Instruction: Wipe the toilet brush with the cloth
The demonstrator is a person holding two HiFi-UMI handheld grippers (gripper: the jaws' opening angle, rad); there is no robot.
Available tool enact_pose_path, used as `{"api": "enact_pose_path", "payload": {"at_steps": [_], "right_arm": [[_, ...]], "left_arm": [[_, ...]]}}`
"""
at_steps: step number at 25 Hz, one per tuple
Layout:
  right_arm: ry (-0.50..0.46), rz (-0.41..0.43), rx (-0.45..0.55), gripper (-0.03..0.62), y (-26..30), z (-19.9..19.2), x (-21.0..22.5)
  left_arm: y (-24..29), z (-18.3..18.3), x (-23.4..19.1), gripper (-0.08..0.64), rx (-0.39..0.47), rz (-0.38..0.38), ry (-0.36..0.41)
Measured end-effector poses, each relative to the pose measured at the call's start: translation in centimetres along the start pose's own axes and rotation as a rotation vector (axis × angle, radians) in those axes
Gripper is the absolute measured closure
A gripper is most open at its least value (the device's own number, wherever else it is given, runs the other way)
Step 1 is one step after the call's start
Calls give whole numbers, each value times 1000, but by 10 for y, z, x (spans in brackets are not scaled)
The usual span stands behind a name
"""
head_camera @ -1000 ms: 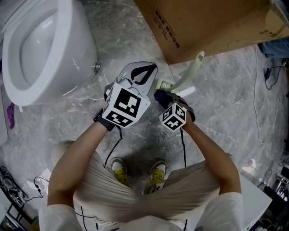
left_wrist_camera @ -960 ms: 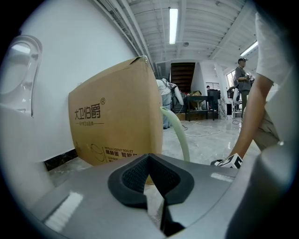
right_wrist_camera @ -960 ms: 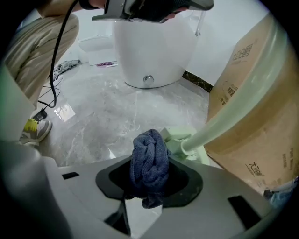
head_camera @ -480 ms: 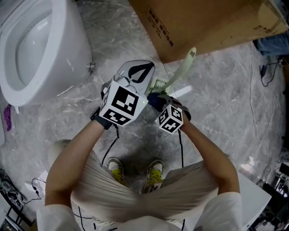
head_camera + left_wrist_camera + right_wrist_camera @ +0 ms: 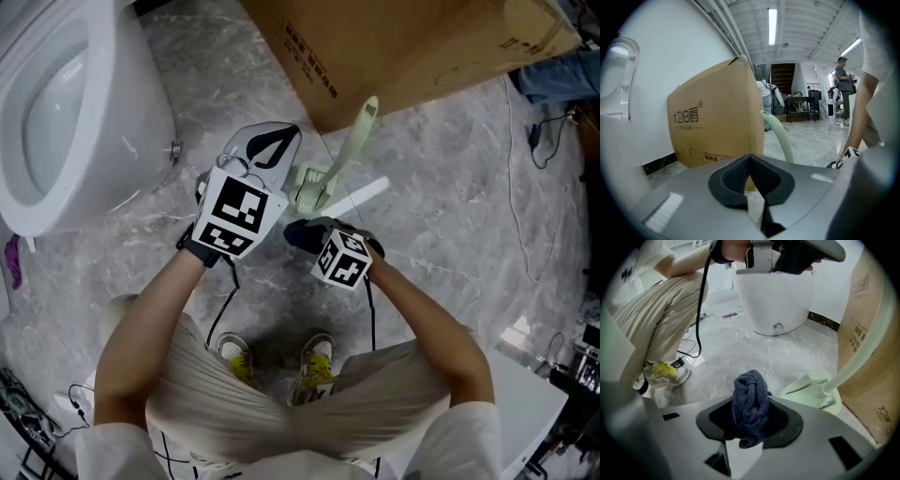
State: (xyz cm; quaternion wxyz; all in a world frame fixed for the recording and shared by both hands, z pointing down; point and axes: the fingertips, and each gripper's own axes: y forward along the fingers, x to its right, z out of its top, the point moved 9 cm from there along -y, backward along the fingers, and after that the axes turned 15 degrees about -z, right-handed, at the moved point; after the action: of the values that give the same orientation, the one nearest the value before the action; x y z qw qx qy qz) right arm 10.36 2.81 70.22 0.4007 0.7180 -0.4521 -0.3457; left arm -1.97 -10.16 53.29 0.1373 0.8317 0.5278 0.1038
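The pale green plastic toilet brush point(image 5: 351, 142) is stood in its matching pale green holder point(image 5: 813, 391) on the grey marbled floor point(image 5: 450, 187), with the long handle leaned toward the brown cardboard box point(image 5: 403, 47) just behind it. The dark blue knitted cloth point(image 5: 750, 394) is bunched and clamped between the jaws of the right gripper point(image 5: 749, 427). It is held near the holder but apart from it, so no contact with the brush is seen yet. The left gripper point(image 5: 751, 164) is held beside the brush with its jaws closed together and nothing between them; the handle is seen just beyond its tips. The white ceramic toilet point(image 5: 66, 112) is off to the left, well apart from the work. Step judged: approach, with wiping not yet started. The next move likely calls for the cloth to be brought onto the handle and run along it. The brush looks light and tippy in its holder, so it would probably need to be steadied — the left jaws would have to be opened first to grip the handle.
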Motion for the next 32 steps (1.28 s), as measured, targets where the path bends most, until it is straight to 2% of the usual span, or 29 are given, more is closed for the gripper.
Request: {"api": "enact_pose_path", "payload": {"at_steps": [6,9,12,17,19,22,23,25,27,29,32], "right_arm": [[-59,16,110,432,-43,30,8],[-107,-31,134,433,-57,31,23],[-67,-106,120,433,-64,17,40],[167,-261,104,431,-64,-23,70],[295,-384,141,431,-70,-41,83],[521,-611,273,436,-87,-62,101],[587,-657,293,436,-90,-69,104],[668,-695,290,436,-92,-78,106],[640,-706,268,436,-94,-82,109],[531,-739,223,436,-99,-84,111],[424,-822,148,437,-118,-88,103]], "left_arm": [[-8,5,-12,560,27,36,-35],[-6,-1,-16,560,7,27,-50],[-3,-6,-13,560,-16,8,-45],[0,-8,-12,560,-23,7,-37],[3,-5,-12,560,-13,10,-35],[11,-9,-15,560,-2,2,-18],[13,-13,-17,560,2,-2,-22],[17,-20,-19,560,12,-18,-29],[21,-22,-20,560,5,-28,15],[27,-19,-19,560,6,-11,31],[35,-21,-13,560,2,7,-61]]}}
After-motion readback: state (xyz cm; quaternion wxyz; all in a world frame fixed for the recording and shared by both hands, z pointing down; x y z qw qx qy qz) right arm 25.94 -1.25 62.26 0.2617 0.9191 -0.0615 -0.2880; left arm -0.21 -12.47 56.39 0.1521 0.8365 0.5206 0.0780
